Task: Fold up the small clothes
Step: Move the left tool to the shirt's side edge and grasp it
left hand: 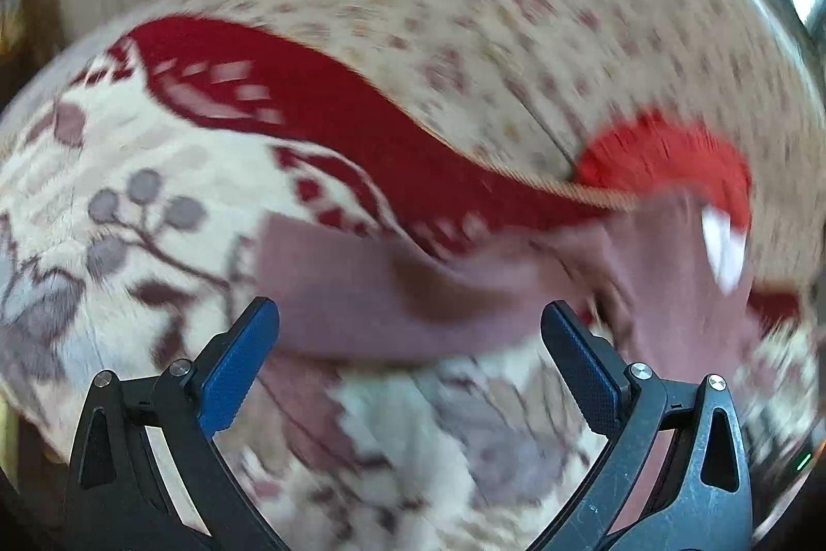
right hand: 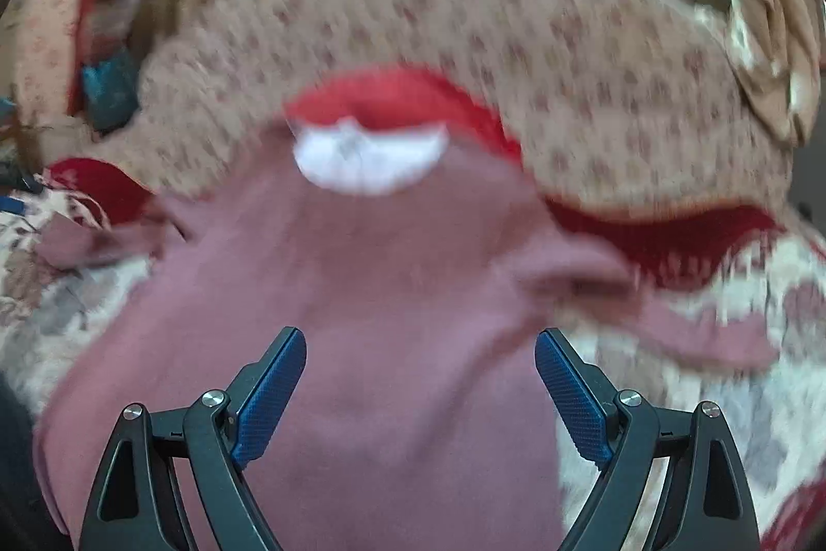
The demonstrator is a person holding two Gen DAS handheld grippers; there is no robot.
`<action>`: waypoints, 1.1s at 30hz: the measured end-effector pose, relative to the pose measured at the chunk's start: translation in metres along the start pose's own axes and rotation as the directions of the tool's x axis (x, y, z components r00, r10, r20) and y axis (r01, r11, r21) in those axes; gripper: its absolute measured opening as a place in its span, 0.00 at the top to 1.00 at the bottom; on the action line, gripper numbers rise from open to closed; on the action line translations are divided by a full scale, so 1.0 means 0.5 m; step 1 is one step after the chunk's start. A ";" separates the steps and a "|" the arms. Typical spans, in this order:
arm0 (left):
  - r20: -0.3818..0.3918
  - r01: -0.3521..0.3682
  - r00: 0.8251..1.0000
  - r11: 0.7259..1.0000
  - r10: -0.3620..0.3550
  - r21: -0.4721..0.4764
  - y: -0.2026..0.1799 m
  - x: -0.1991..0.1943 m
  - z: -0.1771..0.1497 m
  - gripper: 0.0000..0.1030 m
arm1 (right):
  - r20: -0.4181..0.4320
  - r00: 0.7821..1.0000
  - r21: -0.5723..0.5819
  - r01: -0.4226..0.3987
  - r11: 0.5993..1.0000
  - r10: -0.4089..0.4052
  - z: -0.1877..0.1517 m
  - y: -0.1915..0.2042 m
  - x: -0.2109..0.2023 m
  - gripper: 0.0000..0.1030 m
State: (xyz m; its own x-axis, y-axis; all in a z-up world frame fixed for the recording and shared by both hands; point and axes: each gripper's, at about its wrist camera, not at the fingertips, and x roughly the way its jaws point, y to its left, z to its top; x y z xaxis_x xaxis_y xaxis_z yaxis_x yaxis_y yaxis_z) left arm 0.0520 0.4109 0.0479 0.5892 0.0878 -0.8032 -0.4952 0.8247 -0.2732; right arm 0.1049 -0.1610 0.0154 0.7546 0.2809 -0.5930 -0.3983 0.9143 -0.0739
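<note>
Mostly blurred: both hand-held grippers, left (left hand: pixel 410 331) and right (right hand: pixel 421 362), spread apart over mauve garment (right hand: pixel 361 318).

No legible text, labels or numbers anywhere.

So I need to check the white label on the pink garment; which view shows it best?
The right wrist view: the white label sits near the centre, facing the camera at the top of the pink garment, though blurred. The left wrist view shows only a narrow white sliver at the far right edge.
</note>
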 end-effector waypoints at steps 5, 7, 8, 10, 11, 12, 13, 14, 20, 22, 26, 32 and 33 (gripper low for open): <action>-0.042 0.086 0.994 0.977 -0.096 -0.195 0.122 0.040 0.021 0.01 | -0.004 1.000 -0.036 -0.027 0.999 0.027 -0.004 0.026 0.014 0.15; -0.061 0.126 0.988 0.960 -0.145 -0.250 0.142 0.060 0.003 0.02 | -0.024 1.000 -0.075 -0.020 0.997 0.018 -0.009 0.042 0.025 0.15; -0.072 0.132 0.985 0.957 -0.155 -0.257 0.148 0.068 -0.008 0.06 | -0.028 0.999 -0.079 -0.026 0.997 0.024 -0.010 0.044 0.029 0.15; -0.051 0.128 0.989 0.967 -0.142 -0.222 0.140 0.067 -0.024 0.07 | -0.029 0.999 -0.086 -0.032 0.996 0.030 -0.014 0.049 0.032 0.15; -0.047 0.125 0.989 0.969 -0.138 -0.214 0.139 0.064 -0.027 0.07 | -0.030 0.999 -0.090 -0.034 0.995 0.031 -0.016 0.052 0.033 0.15; -0.046 0.123 0.990 0.968 -0.136 -0.217 0.137 0.063 -0.032 0.07 | -0.033 0.999 -0.093 -0.033 0.995 0.030 -0.016 0.050 0.034 0.15; -0.036 0.133 0.989 0.962 -0.146 -0.239 0.140 0.061 -0.037 0.07 | -0.035 0.999 -0.095 -0.031 0.995 0.028 -0.017 0.050 0.034 0.15; -0.032 0.151 0.986 0.952 -0.165 -0.265 0.145 0.061 -0.042 0.07 | -0.035 0.999 -0.093 -0.030 0.995 0.027 -0.018 0.049 0.034 0.15; -0.004 0.183 0.981 0.923 -0.196 -0.338 0.142 0.091 -0.066 0.07 | -0.032 0.999 -0.082 -0.029 0.996 0.026 -0.017 0.043 0.030 0.15; 0.012 0.181 0.981 0.904 -0.191 -0.387 0.143 0.085 -0.077 0.07 | -0.038 0.999 -0.093 -0.029 0.995 0.025 -0.018 0.045 0.031 0.15; 0.037 0.212 0.974 0.832 -0.226 -0.513 0.166 0.107 -0.125 0.08 | -0.028 0.999 -0.101 -0.027 0.995 0.024 -0.016 0.049 0.027 0.15; 0.136 0.285 0.958 0.765 -0.254 -0.578 0.174 0.117 -0.111 0.08 | -0.036 0.999 -0.108 -0.028 0.994 0.024 -0.016 0.051 0.027 0.15; 0.155 0.304 0.952 0.755 -0.264 -0.581 0.175 0.116 -0.106 0.09 | -0.034 0.999 -0.109 -0.028 0.994 0.024 -0.016 0.052 0.027 0.15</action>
State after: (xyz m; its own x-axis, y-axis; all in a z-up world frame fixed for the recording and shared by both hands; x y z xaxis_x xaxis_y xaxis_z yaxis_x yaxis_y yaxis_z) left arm 0.0090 0.4584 -0.0504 0.7906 -0.0482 -0.6105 -0.5655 0.3251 -0.7580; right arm 0.1004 -0.1357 -0.0012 0.7266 0.2926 -0.6216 -0.4734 0.8689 -0.1444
